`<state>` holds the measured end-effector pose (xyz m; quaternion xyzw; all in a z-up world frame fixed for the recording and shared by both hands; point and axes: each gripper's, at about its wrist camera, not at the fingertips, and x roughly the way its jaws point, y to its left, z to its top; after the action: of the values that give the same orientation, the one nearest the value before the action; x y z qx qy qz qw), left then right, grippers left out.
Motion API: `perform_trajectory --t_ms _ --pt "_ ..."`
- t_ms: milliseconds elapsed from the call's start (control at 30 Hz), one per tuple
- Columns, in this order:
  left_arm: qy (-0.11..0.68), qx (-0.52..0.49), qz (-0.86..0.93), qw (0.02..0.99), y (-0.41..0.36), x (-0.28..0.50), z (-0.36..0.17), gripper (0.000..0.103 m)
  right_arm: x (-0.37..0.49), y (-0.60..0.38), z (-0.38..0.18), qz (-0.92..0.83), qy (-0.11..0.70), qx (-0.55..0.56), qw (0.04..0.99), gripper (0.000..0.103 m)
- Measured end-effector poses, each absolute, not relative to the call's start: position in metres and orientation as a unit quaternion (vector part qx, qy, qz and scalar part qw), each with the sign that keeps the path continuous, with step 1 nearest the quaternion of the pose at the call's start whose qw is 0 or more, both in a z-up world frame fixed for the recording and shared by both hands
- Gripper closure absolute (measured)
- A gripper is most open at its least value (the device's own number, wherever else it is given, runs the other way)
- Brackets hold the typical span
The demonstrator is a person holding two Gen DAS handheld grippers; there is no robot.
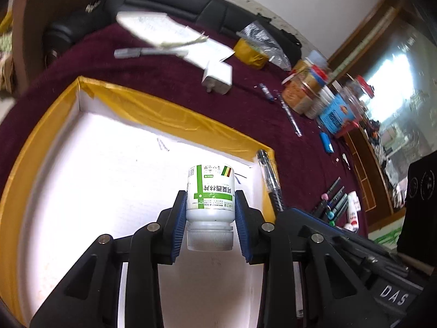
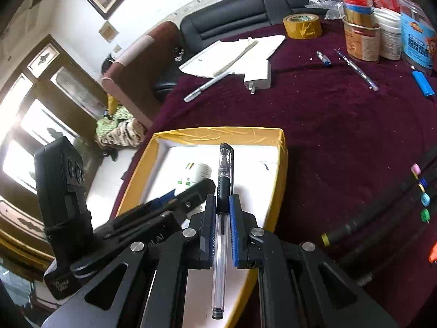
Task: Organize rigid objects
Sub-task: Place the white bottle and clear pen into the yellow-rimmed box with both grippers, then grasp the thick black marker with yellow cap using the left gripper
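Pill bottle (image 1: 210,205), white with green label, is clamped cap-toward-camera between the blue pads of the left gripper (image 1: 210,213), above the white floor of the yellow-rimmed box (image 1: 164,114). Right gripper (image 2: 221,218) is closed on a clear pen (image 2: 222,205), cap end pointing 12 o'clock over the same box's right side. On the maroon worktop (image 2: 327,136) beyond the box: white charger (image 2: 258,78) at 12, tape roll (image 2: 301,26) and jars (image 2: 363,41) at 1–2 o'clock.
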<state>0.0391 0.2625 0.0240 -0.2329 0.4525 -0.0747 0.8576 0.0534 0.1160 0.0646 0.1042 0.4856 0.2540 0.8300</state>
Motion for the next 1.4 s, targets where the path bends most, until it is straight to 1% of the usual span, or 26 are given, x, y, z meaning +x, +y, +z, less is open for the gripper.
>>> perform_trajectory --t_ms 133,300,333,367,400,467,500,600,633,667,700,733,767,800,833,867,900,967,1067,1133,1233,1400 --pt "0.467 -0.256 -0.07 0.843 0.266 0.045 0.01 0.073 0.067 0.122 0.052 0.239 0.495 0.096 0.83 0.094" --pt "0.465 -0.262 -0.071 0.842 0.267 0.047 0.01 0.07 0.071 0.12 0.046 0.221 0.495 0.085 0.836 0.094" --pt "0.465 -0.261 -0.069 0.843 0.267 0.048 0.01 0.066 0.072 0.119 0.045 0.218 0.496 0.087 0.836 0.093" --pt "0.464 -0.261 -0.066 0.844 0.267 0.048 0.01 0.058 0.074 0.118 0.045 0.218 0.497 0.087 0.836 0.093" --pt "0.465 -0.265 -0.063 0.842 0.269 0.048 0.01 0.055 0.074 0.117 0.045 0.219 0.496 0.087 0.836 0.093" --pt "0.463 -0.277 -0.065 0.84 0.272 0.048 0.009 0.05 0.075 0.115 0.046 0.214 0.493 0.082 0.839 0.089" --pt "0.462 -0.282 -0.067 0.838 0.274 0.047 0.01 0.049 0.076 0.112 0.047 0.214 0.491 0.083 0.84 0.084" --pt "0.451 -0.279 -0.073 0.845 0.273 0.039 0.023 0.049 0.07 0.101 0.059 0.225 0.477 0.096 0.844 0.077" --pt "0.444 -0.275 -0.075 0.849 0.271 0.035 0.029 0.049 0.065 0.096 0.065 0.227 0.467 0.094 0.849 0.073" --pt "0.433 -0.267 -0.08 0.857 0.267 0.028 0.041 0.049 0.059 0.091 0.071 0.23 0.455 0.091 0.856 0.071" --pt "0.424 -0.26 -0.086 0.863 0.262 0.022 0.05 0.049 0.048 0.081 0.082 0.232 0.43 0.083 0.868 0.067" --pt "0.414 -0.248 -0.096 0.871 0.255 0.015 0.062 0.045 0.038 0.071 0.09 0.227 0.406 0.072 0.882 0.061" --pt "0.407 -0.239 -0.102 0.876 0.251 0.01 0.069 0.037 0.026 0.06 0.099 0.217 0.378 0.058 0.898 0.056" --pt "0.396 -0.222 -0.113 0.884 0.24 0.002 0.08 0.033 0.016 0.05 0.106 0.2 0.348 0.041 0.915 0.042" --pt "0.388 -0.203 -0.124 0.891 0.228 -0.005 0.089 0.025 0.006 0.039 0.111 0.178 0.319 0.023 0.931 0.025" --pt "0.385 -0.192 -0.131 0.893 0.22 -0.008 0.094 0.023 -0.003 0.023 0.113 0.14 0.284 -0.001 0.949 0.018" --pt "0.384 -0.174 -0.143 0.895 0.205 -0.013 0.098 0.023 -0.008 0.008 0.112 0.107 0.266 -0.015 0.958 0.015" --pt "0.389 -0.148 -0.167 0.894 0.177 -0.02 0.099 0.023 -0.005 -0.024 0.106 0.072 0.269 -0.012 0.96 0.015" --pt "0.402 -0.119 -0.187 0.889 0.14 -0.021 0.093 0.024 0.007 -0.095 0.086 0.045 0.307 0.085 0.947 0.015" --pt "0.415 -0.095 -0.187 0.885 0.113 -0.018 0.083 0.024 0.008 -0.13 0.076 0.024 0.306 0.128 0.943 0.016" --pt "0.429 -0.085 -0.189 0.879 0.09 -0.013 0.071 0.024 0.005 -0.167 0.062 -0.01 0.301 0.154 0.941 0.016" --pt "0.426 -0.007 -0.18 0.886 0.053 -0.019 0.055 0.024 0.005 -0.206 0.047 -0.017 0.31 0.197 0.93 0.016"
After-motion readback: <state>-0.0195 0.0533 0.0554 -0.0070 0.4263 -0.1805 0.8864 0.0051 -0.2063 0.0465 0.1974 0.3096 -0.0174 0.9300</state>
